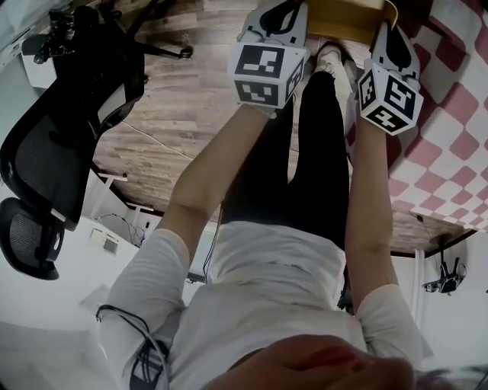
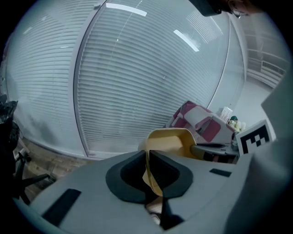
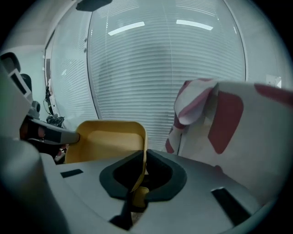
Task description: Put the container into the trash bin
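Head view, container: the tan container [image 1: 347,19] sits at 12 o'clock of the frame, held out above the person's legs. No trash bin is in sight.
Head view, grippers: the left gripper [image 1: 286,19] is at the container's 9 o'clock and the right gripper [image 1: 389,34] at its 3 o'clock. A checked cloth [image 1: 450,152] lies at 3 o'clock of the frame.
Left gripper view: the jaws are nipped onto the container's thin rim, which curls between them.
Right gripper view: the jaws are likewise clamped on the opposite rim wall.
Handling: it is probably light, thin and bendy. Hold it by both rims and squeeze gently, or it may buckle.
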A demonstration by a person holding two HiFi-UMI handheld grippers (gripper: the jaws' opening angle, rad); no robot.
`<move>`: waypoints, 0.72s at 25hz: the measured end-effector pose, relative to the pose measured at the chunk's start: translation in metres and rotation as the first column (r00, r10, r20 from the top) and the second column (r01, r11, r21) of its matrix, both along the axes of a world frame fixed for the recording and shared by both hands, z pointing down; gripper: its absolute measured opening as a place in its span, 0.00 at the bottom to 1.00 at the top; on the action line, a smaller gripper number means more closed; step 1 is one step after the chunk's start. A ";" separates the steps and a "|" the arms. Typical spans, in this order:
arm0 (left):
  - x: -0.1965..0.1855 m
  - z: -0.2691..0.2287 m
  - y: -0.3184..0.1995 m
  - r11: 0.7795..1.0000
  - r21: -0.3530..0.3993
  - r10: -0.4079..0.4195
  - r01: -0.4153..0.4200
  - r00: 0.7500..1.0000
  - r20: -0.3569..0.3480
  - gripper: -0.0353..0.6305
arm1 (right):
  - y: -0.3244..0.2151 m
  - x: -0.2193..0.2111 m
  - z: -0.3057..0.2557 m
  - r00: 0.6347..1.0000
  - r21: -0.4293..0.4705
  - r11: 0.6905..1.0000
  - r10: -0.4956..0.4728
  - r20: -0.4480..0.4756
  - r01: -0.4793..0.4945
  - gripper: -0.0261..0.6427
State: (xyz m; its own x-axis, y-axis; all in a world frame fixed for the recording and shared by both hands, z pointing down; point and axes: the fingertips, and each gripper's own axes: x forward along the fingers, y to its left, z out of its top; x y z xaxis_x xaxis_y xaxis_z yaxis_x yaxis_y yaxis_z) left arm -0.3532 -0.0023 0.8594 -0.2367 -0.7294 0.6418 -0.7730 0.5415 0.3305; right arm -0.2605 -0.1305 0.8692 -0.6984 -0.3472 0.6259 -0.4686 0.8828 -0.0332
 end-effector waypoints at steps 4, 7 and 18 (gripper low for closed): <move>0.004 0.056 -0.004 0.999 -0.034 0.005 -0.006 1.000 -0.030 0.13 | -0.006 0.002 0.055 0.998 -0.010 1.000 0.016 -0.052 -0.017 0.11; 0.005 0.094 -0.005 0.998 -0.061 0.005 -0.007 0.999 -0.047 0.12 | -0.008 0.004 0.090 0.996 -0.022 0.999 0.024 -0.081 -0.025 0.11; 0.011 0.184 -0.012 0.990 -0.142 0.014 -0.025 0.997 -0.081 0.12 | -0.013 0.011 0.170 0.988 -0.053 0.998 0.008 -0.157 -0.016 0.11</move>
State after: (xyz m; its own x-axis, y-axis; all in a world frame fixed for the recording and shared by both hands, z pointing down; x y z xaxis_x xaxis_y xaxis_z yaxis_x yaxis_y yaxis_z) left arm -0.3424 -0.0139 1.0430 -0.1676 -0.6328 0.7559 -0.7583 0.5728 0.3113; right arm -0.2499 -0.1432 1.0392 -0.5866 -0.3178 0.7449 -0.4822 0.8760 -0.0060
